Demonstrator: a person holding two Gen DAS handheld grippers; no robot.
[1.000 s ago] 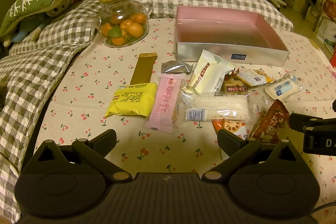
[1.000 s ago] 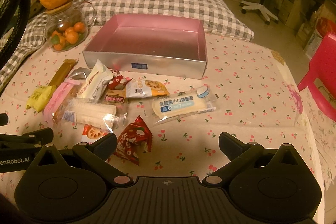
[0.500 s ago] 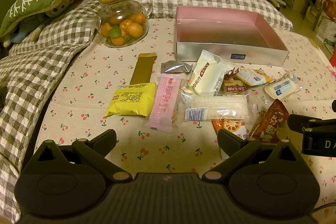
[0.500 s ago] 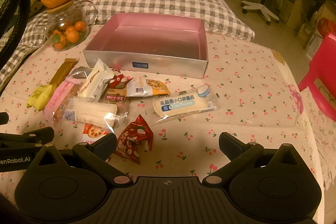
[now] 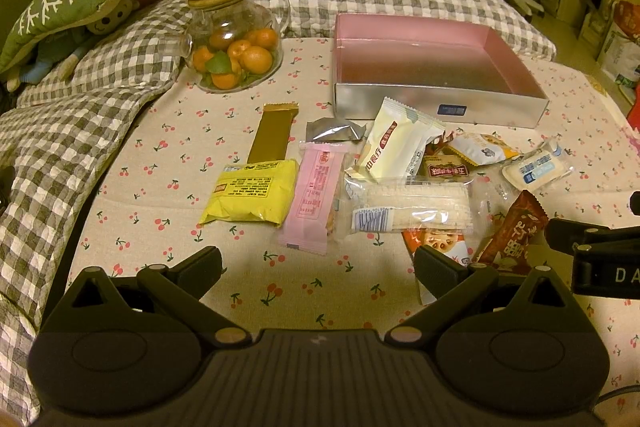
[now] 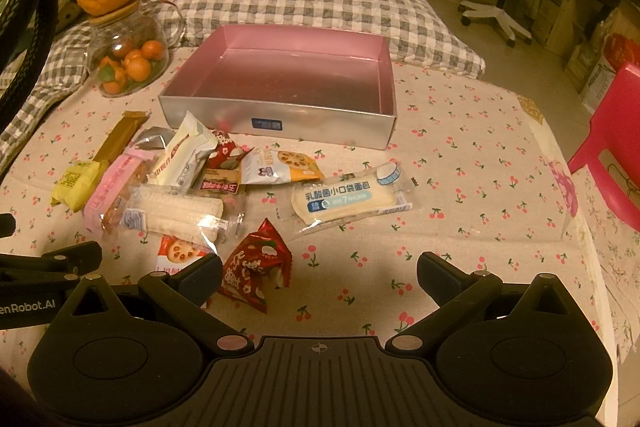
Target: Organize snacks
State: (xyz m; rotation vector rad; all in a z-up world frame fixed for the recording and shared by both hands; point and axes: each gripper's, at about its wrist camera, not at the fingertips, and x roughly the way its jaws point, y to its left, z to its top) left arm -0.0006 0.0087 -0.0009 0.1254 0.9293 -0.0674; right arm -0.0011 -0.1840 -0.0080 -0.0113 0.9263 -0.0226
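Snack packets [image 5: 400, 183] heaped overlapping on cherry-print cloth [image 6: 480, 187] just before the empty pink tray [image 6: 280, 75]; left gripper [image 5: 318, 259] and right gripper [image 6: 320, 267] both wide open, holding nothing; risk: overlap means one pinch may drag neighbouring wrappers.

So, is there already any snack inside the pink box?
No, the pink box shows only its bare floor, and every packet, such as the yellow packet, lies on the cloth in front of it.
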